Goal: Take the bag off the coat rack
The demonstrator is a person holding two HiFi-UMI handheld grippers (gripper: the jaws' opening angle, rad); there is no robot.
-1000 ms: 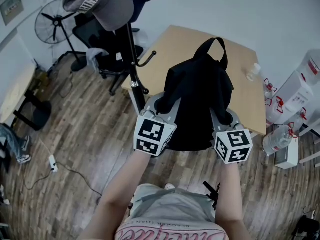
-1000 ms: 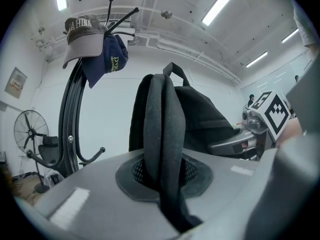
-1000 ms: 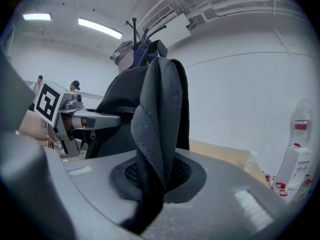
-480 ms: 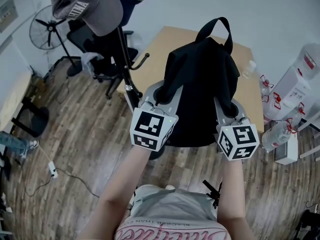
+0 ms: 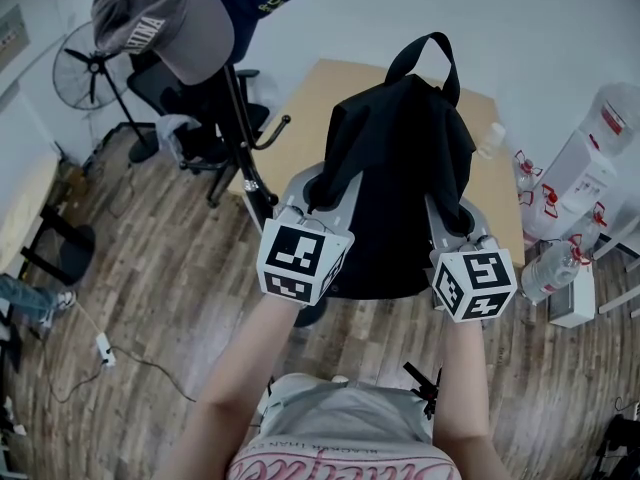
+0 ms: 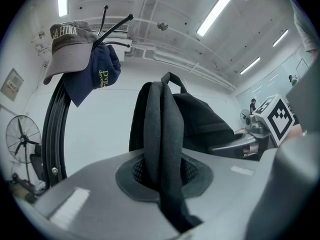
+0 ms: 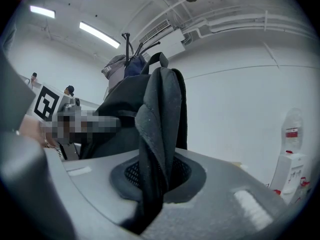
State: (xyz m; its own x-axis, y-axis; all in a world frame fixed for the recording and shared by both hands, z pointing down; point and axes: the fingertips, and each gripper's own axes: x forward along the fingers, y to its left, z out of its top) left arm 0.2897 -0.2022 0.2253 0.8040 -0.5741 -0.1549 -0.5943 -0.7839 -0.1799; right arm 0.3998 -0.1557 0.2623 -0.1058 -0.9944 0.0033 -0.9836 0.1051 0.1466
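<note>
You held both forearms (image 5: pixel 247 368) stretched forward side by side, left tongs (image 5: pixel 318 196) and right tongs (image 5: pixel 452 226) each pinching the black bag (image 5: pixel 400 168), which hung between them, right of the coat rack (image 5: pixel 240 118).

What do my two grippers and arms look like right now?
Both the left gripper and right gripper have broad matte grey jaws with dark, rounded mesh pads. Each carries a white cube with black square markers. No cables show. The forearms carry no sleeves.
</note>
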